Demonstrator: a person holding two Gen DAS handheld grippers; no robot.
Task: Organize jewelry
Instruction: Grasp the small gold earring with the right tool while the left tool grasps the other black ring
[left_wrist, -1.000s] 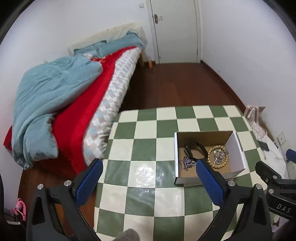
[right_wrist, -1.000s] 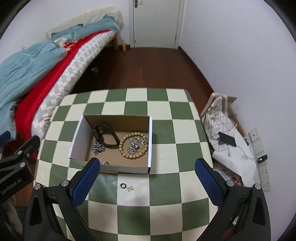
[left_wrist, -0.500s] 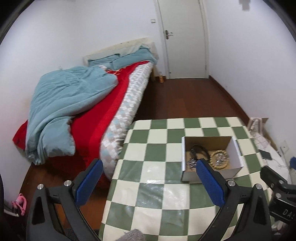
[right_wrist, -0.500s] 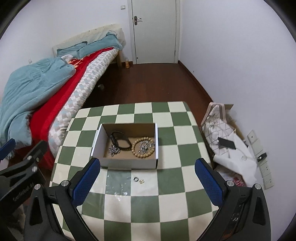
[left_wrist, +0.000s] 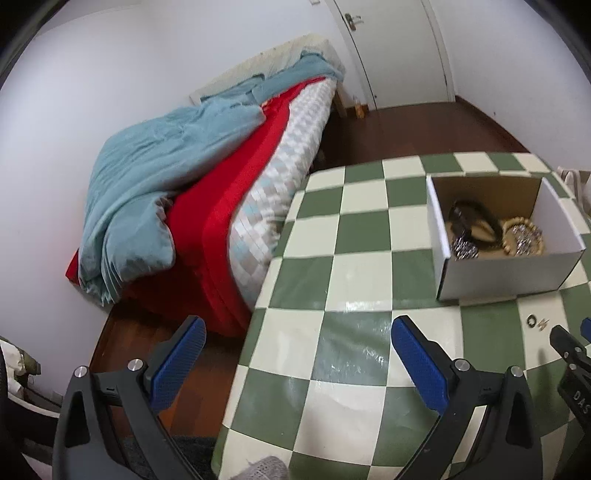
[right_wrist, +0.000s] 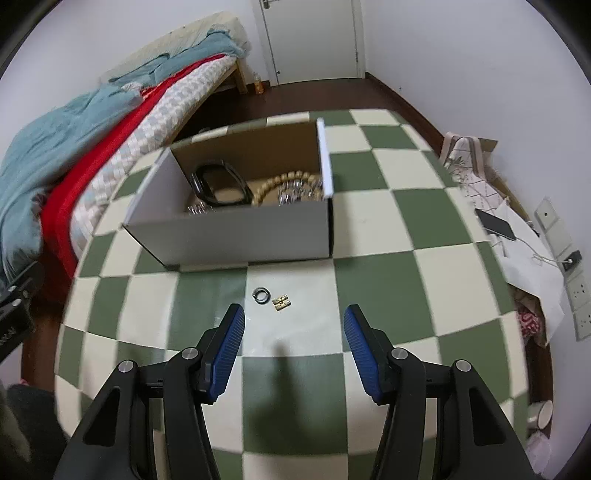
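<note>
Left gripper (left_wrist: 295, 341) hovering wide open over the checkered counter (left_wrist: 354, 280)
White box (left_wrist: 502, 273) sitting far right, jewelry lying inside.

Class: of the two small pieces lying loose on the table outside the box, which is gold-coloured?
The rectangular clasp-like piece, right of the dark round ring.

ring (right_wrist: 261, 294) left of clasp(?) (right_wrist: 282, 304), box (right_wrist: 236, 236) behind

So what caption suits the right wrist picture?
Open hand-held gripper nears a dark ring and gold clasp before the jewelry box.
</note>
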